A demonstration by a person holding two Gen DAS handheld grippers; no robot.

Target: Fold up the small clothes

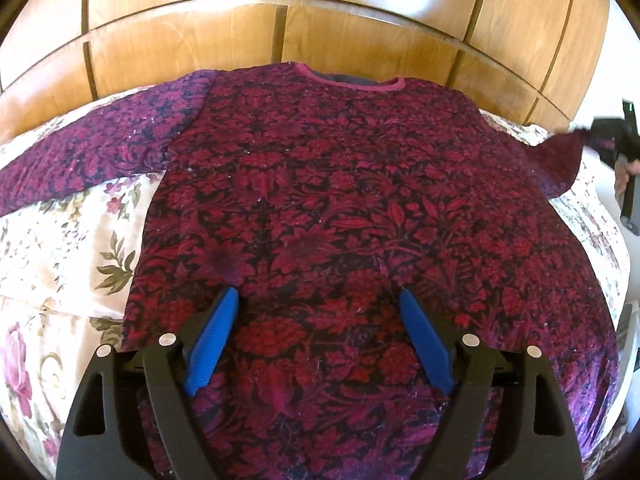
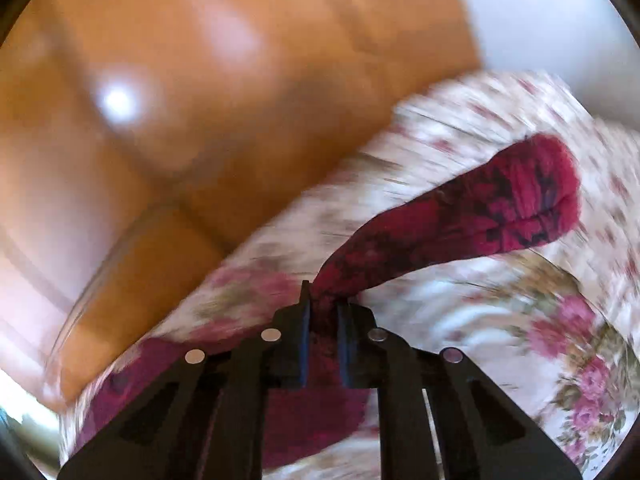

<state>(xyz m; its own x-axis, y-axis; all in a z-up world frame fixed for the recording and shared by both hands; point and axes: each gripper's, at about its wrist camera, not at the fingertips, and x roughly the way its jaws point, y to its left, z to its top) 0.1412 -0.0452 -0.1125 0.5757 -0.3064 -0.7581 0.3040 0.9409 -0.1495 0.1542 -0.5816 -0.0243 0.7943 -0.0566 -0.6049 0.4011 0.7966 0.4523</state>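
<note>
A floral top (image 1: 340,208) lies flat on the bed (image 1: 60,248); the right gripper (image 2: 323,312) pinches its sleeve (image 2: 472,216), the left gripper (image 1: 316,304) hovers, jaws wide; next, apparently, the sleeve folds across the body.

Crimson floral top (image 1: 340,216) flat, sleeve (image 2: 460,220) seemingly lifted

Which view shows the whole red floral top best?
The left wrist view: the red floral top lies spread flat on the bedspread, neckline to hem. The right wrist view, blurred, shows only one sleeve pinched in the right tool.
</note>
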